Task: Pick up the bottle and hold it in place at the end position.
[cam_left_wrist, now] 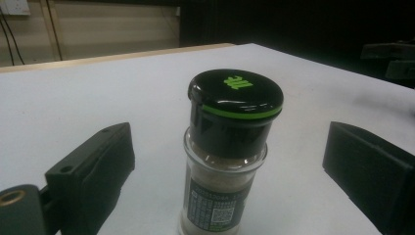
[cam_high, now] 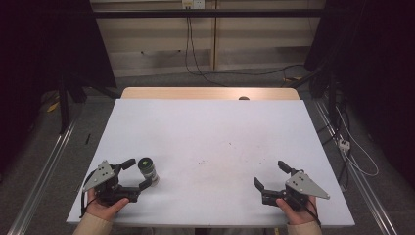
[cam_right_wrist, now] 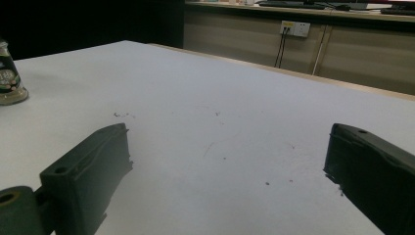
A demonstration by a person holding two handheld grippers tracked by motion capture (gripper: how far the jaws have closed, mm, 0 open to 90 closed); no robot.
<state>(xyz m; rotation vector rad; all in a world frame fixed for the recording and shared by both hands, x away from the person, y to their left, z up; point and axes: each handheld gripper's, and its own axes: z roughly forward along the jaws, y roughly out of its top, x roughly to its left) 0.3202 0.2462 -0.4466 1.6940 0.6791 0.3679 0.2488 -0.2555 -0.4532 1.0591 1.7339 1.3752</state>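
Nearby, the left gripper (cam_high: 138, 173) is held with its jaws spread wide around an upright spice jar (cam_high: 148, 170), neither jaw touching it, close to the table's (cam_high: 210, 122) near left corner. The jar's black lid (cam_left_wrist: 235, 93) is marked in green. The right gripper (cam_high: 272, 175) is held spread and empty by the near right corner.

The high view looks down over the white table (cam_high: 215, 132), while both gripper views skim low across it.
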